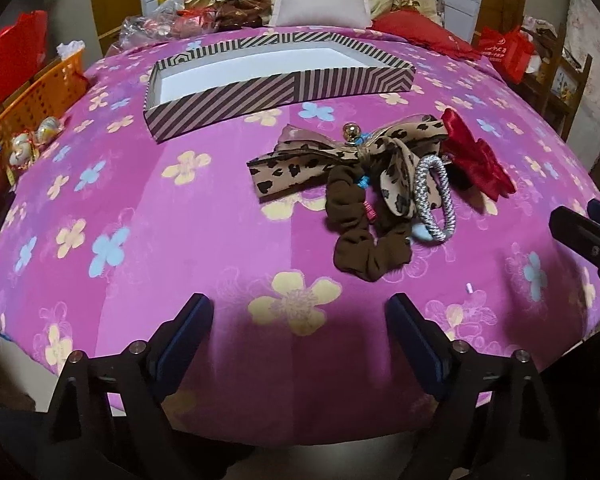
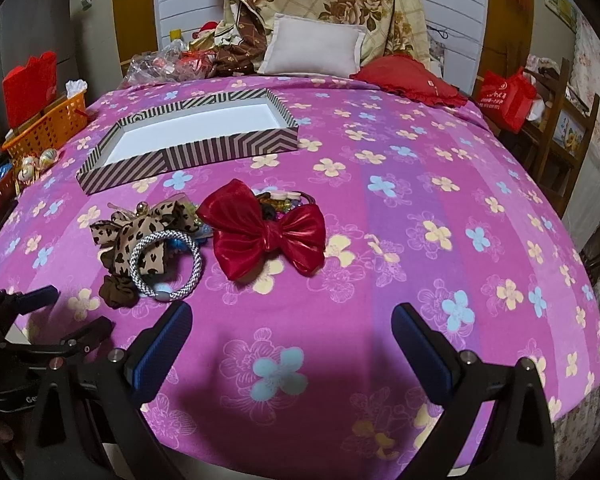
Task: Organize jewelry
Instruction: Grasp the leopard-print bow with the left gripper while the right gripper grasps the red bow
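A pile of hair accessories lies on the pink flowered bedspread [image 1: 188,240]: a leopard-print bow [image 1: 300,164] [image 2: 148,232], a brown scrunchie [image 1: 360,240] [image 2: 116,290], a silver braided hair tie [image 1: 436,196] [image 2: 166,264], a red satin bow [image 1: 476,160] [image 2: 268,232] and some coloured beads [image 2: 280,200] behind it. A striped shallow box [image 1: 260,88] [image 2: 188,148] with a white inside stands behind the pile. My left gripper [image 1: 300,316] is open and empty, just short of the scrunchie. My right gripper [image 2: 292,332] is open and empty, in front of the red bow.
An orange basket [image 1: 40,96] [image 2: 48,124] and wrapped sweets [image 1: 32,144] sit at the bed's left edge. A grey pillow [image 1: 320,0] [image 2: 312,48], a red cushion [image 2: 412,80] and plastic bags [image 2: 164,64] lie at the head. A red bag [image 2: 508,96] stands on wooden furniture at the right.
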The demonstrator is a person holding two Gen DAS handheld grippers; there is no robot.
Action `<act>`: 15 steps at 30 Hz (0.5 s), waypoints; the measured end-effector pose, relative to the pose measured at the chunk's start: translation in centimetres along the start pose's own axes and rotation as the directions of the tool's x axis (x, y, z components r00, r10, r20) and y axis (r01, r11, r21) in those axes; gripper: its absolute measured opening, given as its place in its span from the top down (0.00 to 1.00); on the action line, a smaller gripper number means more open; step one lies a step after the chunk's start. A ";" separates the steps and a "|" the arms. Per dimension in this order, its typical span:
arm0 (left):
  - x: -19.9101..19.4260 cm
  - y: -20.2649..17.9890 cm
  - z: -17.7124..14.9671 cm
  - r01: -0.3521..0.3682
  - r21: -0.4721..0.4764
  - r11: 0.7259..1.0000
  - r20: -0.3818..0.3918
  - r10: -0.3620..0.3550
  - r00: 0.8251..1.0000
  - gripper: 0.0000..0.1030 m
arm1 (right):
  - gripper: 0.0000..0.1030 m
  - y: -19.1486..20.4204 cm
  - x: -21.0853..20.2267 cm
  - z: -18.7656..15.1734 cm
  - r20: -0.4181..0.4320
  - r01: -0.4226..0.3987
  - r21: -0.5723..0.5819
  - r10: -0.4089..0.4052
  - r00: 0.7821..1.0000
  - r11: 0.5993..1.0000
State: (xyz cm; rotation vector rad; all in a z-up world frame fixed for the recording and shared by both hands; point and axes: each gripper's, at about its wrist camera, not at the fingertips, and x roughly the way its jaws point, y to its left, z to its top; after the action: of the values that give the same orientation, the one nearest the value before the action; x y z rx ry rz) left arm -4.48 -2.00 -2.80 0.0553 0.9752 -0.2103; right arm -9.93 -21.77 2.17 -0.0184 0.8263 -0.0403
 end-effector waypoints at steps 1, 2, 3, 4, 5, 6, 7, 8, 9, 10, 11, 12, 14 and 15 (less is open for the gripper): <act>-0.1 0.0 0.1 0.016 -0.003 1.000 0.001 -0.016 1.000 0.11 | 0.01 -0.2 0.0 0.1 0.001 -0.005 0.011 0.005 1.000 1.000; -0.2 0.2 0.1 0.031 -0.007 1.000 0.005 -0.031 1.000 0.14 | 0.01 -0.4 0.1 0.1 0.002 -0.018 0.021 0.018 1.000 1.000; -0.2 0.3 0.2 0.039 -0.012 0.999 0.008 -0.039 0.999 0.15 | 0.01 -0.6 0.2 0.2 0.003 -0.032 0.029 0.032 0.999 0.999; -0.2 0.5 0.3 0.047 -0.018 0.999 0.012 -0.047 0.999 0.17 | 0.01 -0.8 0.3 0.2 0.003 -0.047 0.040 0.047 0.999 0.998; -0.2 0.8 0.5 0.060 -0.024 0.998 0.015 -0.060 0.998 0.18 | 0.01 -1.0 0.5 0.3 -0.001 -0.057 0.047 0.057 0.998 0.997; -0.2 1.0 0.6 0.078 -0.030 0.996 0.019 -0.078 0.997 0.19 | 0.02 -1.1 0.7 0.4 -0.003 -0.067 0.049 0.067 0.998 0.997; -0.2 1.3 0.7 0.088 -0.036 0.995 0.021 -0.087 0.996 0.19 | 0.04 -1.2 0.9 0.5 -0.003 -0.079 0.052 0.079 0.997 0.996; -0.1 1.5 0.9 0.091 -0.043 0.995 0.025 -0.090 0.996 0.19 | 0.06 -1.3 1.1 0.7 -0.001 -0.096 0.053 0.096 0.995 0.994; -0.1 1.6 1.1 0.092 -0.049 0.995 0.028 -0.090 0.996 0.19 | 0.07 -1.3 1.5 0.9 -0.008 -0.112 0.046 0.112 0.994 0.993; 0.0 1.7 1.3 0.100 -0.052 0.994 0.028 -0.098 0.995 0.19 | 0.09 -1.2 2.1 1.1 -0.025 -0.130 0.035 0.131 0.991 0.991; 0.2 1.8 1.7 0.113 -0.055 0.992 0.025 -0.112 0.993 0.19 | 0.10 -1.2 2.6 1.3 -0.036 -0.142 0.026 0.143 0.989 0.989; 0.3 1.9 2.0 0.118 -0.058 0.991 0.023 -0.117 0.993 0.19 | 0.12 -1.2 2.9 1.5 -0.038 -0.152 0.021 0.153 0.987 0.988; 0.7 1.9 2.8 0.127 -0.055 0.990 0.009 -0.127 0.992 0.19 | 0.14 -1.4 3.9 1.9 -0.044 -0.181 0.022 0.182 0.982 0.983; 0.9 1.9 3.1 0.131 -0.047 0.990 -0.005 -0.131 0.991 0.19 | 0.19 -1.6 4.3 2.2 -0.043 -0.188 0.028 0.189 0.981 0.982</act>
State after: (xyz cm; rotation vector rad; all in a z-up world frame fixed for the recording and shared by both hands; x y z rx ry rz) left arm -1.04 -0.69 -1.88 -0.0507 0.9921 -0.3079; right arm -5.51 -23.55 0.57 0.0831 0.8695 0.1287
